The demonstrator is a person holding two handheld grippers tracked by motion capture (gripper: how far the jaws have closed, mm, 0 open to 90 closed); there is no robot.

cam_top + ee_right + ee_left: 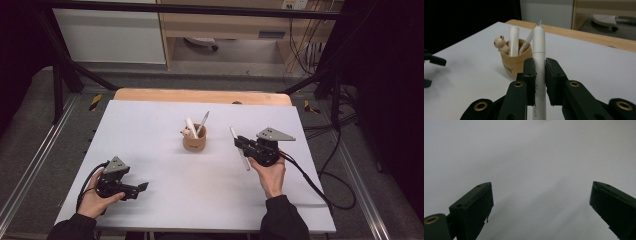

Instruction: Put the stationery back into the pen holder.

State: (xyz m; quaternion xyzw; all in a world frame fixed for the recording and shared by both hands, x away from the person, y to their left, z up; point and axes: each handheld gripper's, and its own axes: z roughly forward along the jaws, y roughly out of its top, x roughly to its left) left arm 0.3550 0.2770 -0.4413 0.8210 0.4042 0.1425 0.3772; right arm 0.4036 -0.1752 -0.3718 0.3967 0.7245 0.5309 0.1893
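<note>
R gripper [539,72] is clamped on a white pen [539,50], held above the table [150,150] just right of the wooden pen cup [194,140]. Pen's long axis runs away from the person, far tip angled twd the cup. Risk imo: cup's small and already holds 2 pens, so a bad angle could knock it over or the pen could miss. L gripper [541,205] sits over bare table, jaws wide apart, nothing in them.

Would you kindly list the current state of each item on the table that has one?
White pen: clamped upright in the right hand-held gripper, off the table.
Left hand-held gripper: open, empty.
Pen cup: upright, holding two pens.
</note>
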